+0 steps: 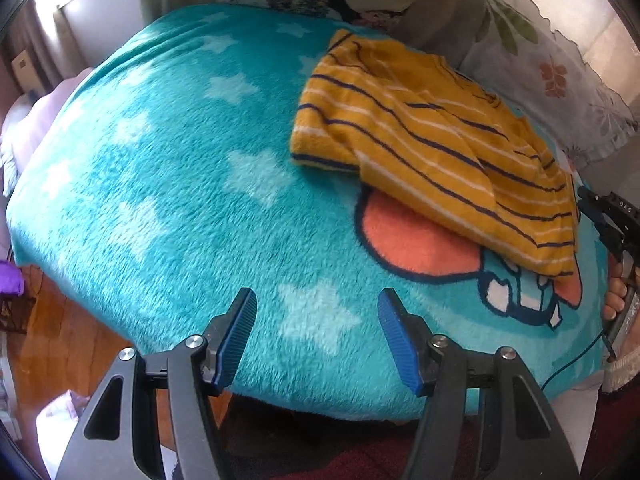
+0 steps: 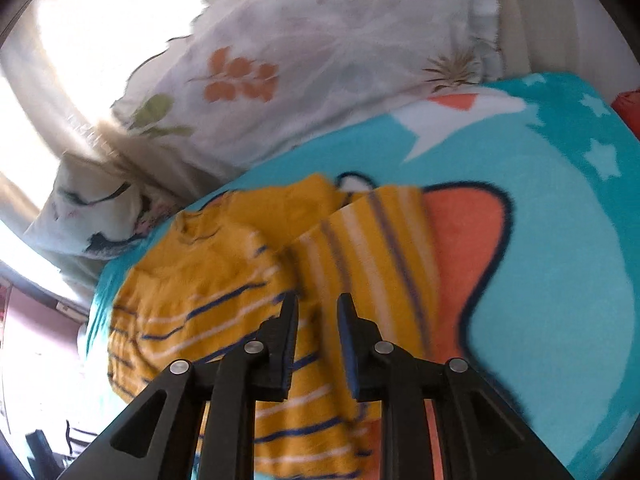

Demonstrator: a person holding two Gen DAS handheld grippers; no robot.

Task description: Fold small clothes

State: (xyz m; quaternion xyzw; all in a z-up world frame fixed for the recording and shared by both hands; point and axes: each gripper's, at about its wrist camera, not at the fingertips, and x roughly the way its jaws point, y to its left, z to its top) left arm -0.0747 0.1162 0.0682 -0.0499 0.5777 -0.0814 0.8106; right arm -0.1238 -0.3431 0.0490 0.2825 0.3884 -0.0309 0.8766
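Note:
A small yellow shirt [image 1: 432, 148] with navy and white stripes lies partly folded on a teal star blanket [image 1: 180, 184], at the right of the left wrist view. My left gripper [image 1: 317, 306] is open and empty, low over the blanket's near edge, well short of the shirt. In the right wrist view the shirt [image 2: 208, 292] fills the lower middle, blurred by motion. My right gripper [image 2: 318, 308] hovers just over the shirt with its jaws a narrow gap apart and nothing between them. The right gripper's body [image 1: 612, 220] shows at the right edge of the left wrist view.
Floral pillows [image 2: 320, 52] lie along the far side of the blanket, close behind the shirt. The blanket has an orange and white cartoon patch [image 1: 420, 240]. Wooden floor [image 1: 52, 340] lies beyond the bed's left edge.

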